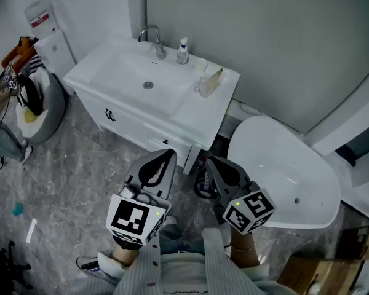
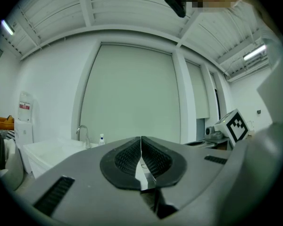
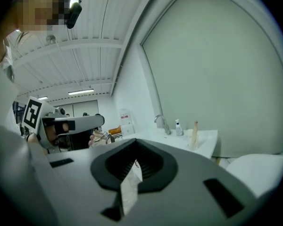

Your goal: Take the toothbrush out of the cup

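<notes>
Left gripper and right gripper closed, empty, tan toothbrush leaning in clear cup on vanity

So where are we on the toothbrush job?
Nothing done yet: the toothbrush stands in the cup on the vanity counter. In hand: nothing; left gripper and right gripper are both shut, empty, short of the vanity. Still to do: approach, open, grasp, lift it out.

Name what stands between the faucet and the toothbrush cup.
A small clear pump bottle stands between the chrome faucet and the clear cup. This is plain in the head view.
</notes>
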The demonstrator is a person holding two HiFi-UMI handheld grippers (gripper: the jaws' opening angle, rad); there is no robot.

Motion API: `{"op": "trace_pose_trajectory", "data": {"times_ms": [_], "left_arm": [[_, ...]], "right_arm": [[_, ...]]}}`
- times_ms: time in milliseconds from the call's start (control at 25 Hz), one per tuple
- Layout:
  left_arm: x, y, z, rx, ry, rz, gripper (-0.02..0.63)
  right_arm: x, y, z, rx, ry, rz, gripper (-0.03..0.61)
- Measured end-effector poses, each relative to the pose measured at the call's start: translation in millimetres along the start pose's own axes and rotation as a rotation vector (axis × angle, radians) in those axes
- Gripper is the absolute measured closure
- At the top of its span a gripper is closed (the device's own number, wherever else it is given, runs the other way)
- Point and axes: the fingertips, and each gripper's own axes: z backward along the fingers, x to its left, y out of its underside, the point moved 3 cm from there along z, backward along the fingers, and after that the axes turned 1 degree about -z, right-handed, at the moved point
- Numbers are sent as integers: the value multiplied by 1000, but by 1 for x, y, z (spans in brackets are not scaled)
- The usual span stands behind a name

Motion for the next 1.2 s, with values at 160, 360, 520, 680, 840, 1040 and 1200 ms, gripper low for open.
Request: {"op": "trace_pose_trajectory", "data": {"times_ms": [160,360,520,680,840,1040,1200], "left_arm": [[15,3,2,-3,9,6,595],[29,8,5,4,4,30,595],[42,11,4,1,-16,41,595],[58,12,-3,2,-43,45,595],[76,13,-16,-4,-56,35,595],[102,9,-37,-6,-63,39,595],[122,7,-67,-1,-64,34,595]], "right_arm": [[2,1,-9,2,29,4,568],[1,5,-18,26,51,-1,568],[-3,6,-31,38,51,-6,568],[-8,4,-52,45,20,-1,568],[-16,2,-80,58,-3,4,568],[-31,-3,-112,71,-6,13,568],[-54,-10,-140,78,-3,4,568]]}}
